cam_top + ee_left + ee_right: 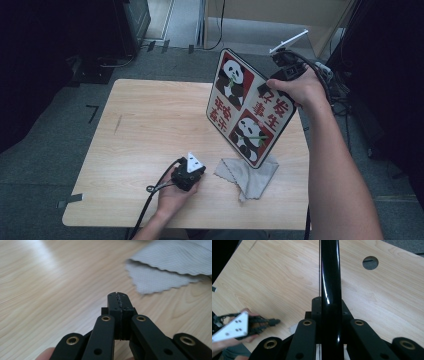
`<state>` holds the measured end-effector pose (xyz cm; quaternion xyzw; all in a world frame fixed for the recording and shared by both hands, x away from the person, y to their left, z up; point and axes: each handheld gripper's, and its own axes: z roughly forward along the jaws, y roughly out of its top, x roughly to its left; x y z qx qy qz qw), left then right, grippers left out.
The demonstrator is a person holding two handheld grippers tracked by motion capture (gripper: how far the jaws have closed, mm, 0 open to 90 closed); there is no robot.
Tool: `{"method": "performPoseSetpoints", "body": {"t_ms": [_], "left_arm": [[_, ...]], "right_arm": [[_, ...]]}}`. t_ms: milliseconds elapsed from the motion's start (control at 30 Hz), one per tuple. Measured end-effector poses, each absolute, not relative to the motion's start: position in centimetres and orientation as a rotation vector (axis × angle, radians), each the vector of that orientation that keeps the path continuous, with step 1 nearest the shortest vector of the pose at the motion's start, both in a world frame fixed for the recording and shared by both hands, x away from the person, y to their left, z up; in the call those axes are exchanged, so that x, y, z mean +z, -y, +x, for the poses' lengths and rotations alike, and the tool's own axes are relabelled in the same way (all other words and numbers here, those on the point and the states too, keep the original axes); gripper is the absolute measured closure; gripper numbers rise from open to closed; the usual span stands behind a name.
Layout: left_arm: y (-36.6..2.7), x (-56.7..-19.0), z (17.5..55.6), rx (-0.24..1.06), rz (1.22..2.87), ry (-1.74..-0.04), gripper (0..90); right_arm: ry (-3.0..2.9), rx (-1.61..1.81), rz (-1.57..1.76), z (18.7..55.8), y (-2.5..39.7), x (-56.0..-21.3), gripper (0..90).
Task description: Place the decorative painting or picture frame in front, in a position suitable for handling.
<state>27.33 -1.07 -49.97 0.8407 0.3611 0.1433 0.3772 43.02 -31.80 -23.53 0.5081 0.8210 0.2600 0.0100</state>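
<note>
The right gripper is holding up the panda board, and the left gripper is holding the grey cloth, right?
Not quite. The right gripper does hold up the panda board, but the left gripper is shut on nothing. The left gripper view shows the grey cloth lying on the table, beyond its closed tips.

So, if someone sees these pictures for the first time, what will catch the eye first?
First, the square panda-print board with red characters, held tilted above the right side of the light wooden table, its upper edge clamped in the right claw. Below its lower corner lies a crumpled grey cloth. Just left of the cloth, the left claw rests shut and empty.
</note>
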Motion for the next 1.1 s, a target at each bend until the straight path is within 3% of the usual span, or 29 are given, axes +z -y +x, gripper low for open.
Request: {"method": "performPoseSetpoints", "body": {"t_ms": [200,267,367,433,500,667,800,833,900,1000,1100], "left_arm": [[2.0,-49.7,27.2,0.232,2.081,-0.876,90.0],[4.5,-49.8,26.8,0.179,2.071,-0.832,67.6],[6.0,-50.0,26.6,0.163,2.068,-0.816,55.6],[7.4,-50.2,26.5,0.155,2.073,-0.805,52.1],[8.5,-50.4,26.4,0.164,2.089,-0.799,39.2],[11.2,-51.3,26.5,0.211,2.146,-0.863,26.9],[12.1,-51.6,26.4,0.280,2.207,-0.854,32.5],[12.2,-51.4,26.4,0.337,2.223,-0.866,38.4],[11.9,-51.3,26.5,0.333,2.217,-0.875,55.0],[11.7,-51.2,26.6,0.283,2.221,-0.860,87.8],[11.2,-51.0,26.3,0.282,2.232,-0.829,90.0]], "right_arm": [[-2.566,0.805,1.584,43.1,31.7,-23.5,81.7],[-2.564,0.804,1.578,43.1,31.6,-23.4,81.7],[-2.563,0.807,1.582,43.1,31.6,-23.4,81.7],[-2.568,0.803,1.581,43.1,31.7,-23.5,81.7],[-2.568,0.806,1.587,43.0,31.8,-23.5,81.7],[-2.570,0.810,1.594,43.0,32.1,-23.7,81.7],[-2.574,0.808,1.586,43.0,32.1,-23.7,81.7],[-2.575,0.808,1.586,43.0,32.2,-23.7,81.7],[-2.576,0.808,1.586,43.0,32.2,-23.7,81.7],[-2.574,0.807,1.590,43.0,32.2,-23.7,81.7],[-2.569,0.802,1.599,43.0,32.0,-23.6,81.7]]}}
